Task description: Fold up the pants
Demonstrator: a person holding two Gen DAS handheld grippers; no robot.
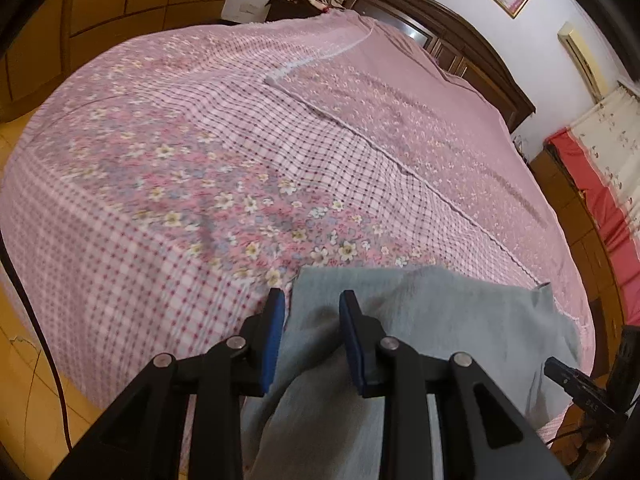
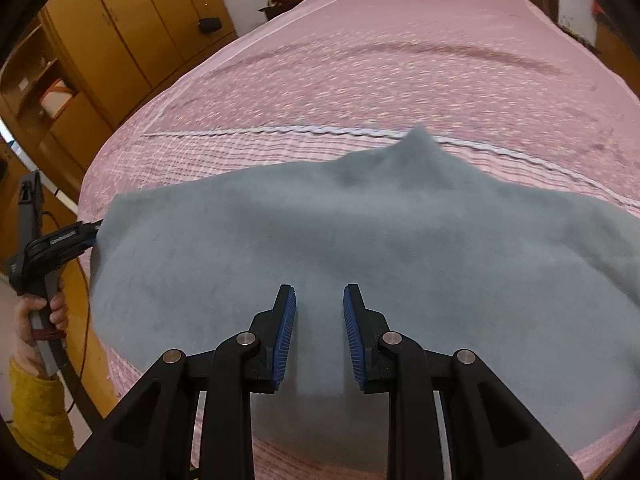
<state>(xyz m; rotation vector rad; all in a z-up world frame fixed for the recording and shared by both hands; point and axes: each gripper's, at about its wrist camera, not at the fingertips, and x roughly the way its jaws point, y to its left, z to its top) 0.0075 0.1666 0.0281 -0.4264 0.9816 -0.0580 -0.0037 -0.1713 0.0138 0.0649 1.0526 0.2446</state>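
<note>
Grey fleece pants (image 2: 360, 232) lie spread near the front edge of the bed (image 2: 400, 60); one point of cloth rises toward the bed's middle. In the left wrist view the pants (image 1: 460, 312) fill the lower right. My left gripper (image 1: 312, 304) is open, its blue pads on either side of the pants' left edge, cloth between the jaws. It also shows at the pants' left corner in the right wrist view (image 2: 86, 234). My right gripper (image 2: 319, 300) is open above the pants' near part.
The bed has a pink checked and flowered sheet (image 1: 180, 160) and a pink cover (image 1: 440, 120). A dark wooden headboard (image 1: 460, 28) stands at the far end. Wooden wardrobes (image 2: 120, 20) stand left. A red bench (image 1: 600, 208) is on the right.
</note>
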